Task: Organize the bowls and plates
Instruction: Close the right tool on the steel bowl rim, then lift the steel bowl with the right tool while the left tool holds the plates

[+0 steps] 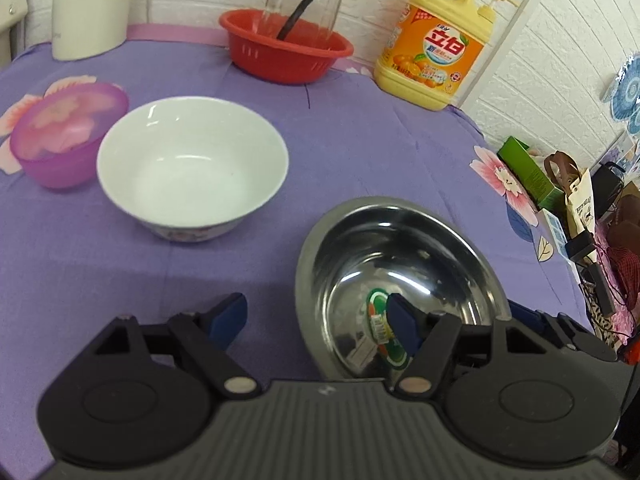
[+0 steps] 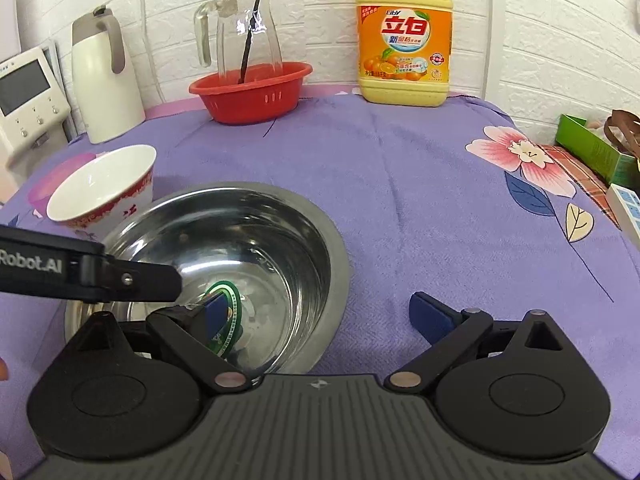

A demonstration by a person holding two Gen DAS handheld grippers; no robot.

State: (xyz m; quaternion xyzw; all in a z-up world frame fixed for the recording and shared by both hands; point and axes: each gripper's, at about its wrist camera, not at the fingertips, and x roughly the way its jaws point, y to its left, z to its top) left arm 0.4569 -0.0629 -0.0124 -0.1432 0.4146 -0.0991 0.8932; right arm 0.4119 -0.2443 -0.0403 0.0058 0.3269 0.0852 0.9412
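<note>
A steel bowl (image 1: pixel 400 264) with a green sticker inside sits on the purple cloth; it also shows in the right wrist view (image 2: pixel 256 240). My left gripper (image 1: pixel 320 320) is open, its right finger over the bowl's inside and its left finger on the cloth side of the rim. My right gripper (image 2: pixel 320 316) is open, its left finger inside the bowl and its right finger outside the rim. A white bowl (image 1: pixel 192 164) stands to the left, also seen in the right wrist view (image 2: pixel 102 188). A translucent pink bowl (image 1: pixel 68 136) stands further left.
A red basket (image 1: pixel 286 50) holding a glass jug (image 2: pixel 244 28) stands at the back. A yellow detergent bottle (image 1: pixel 436 44) is at the back right, a white thermos (image 2: pixel 106 80) at the back left. Boxes and bags (image 1: pixel 560 192) lie past the table's right edge.
</note>
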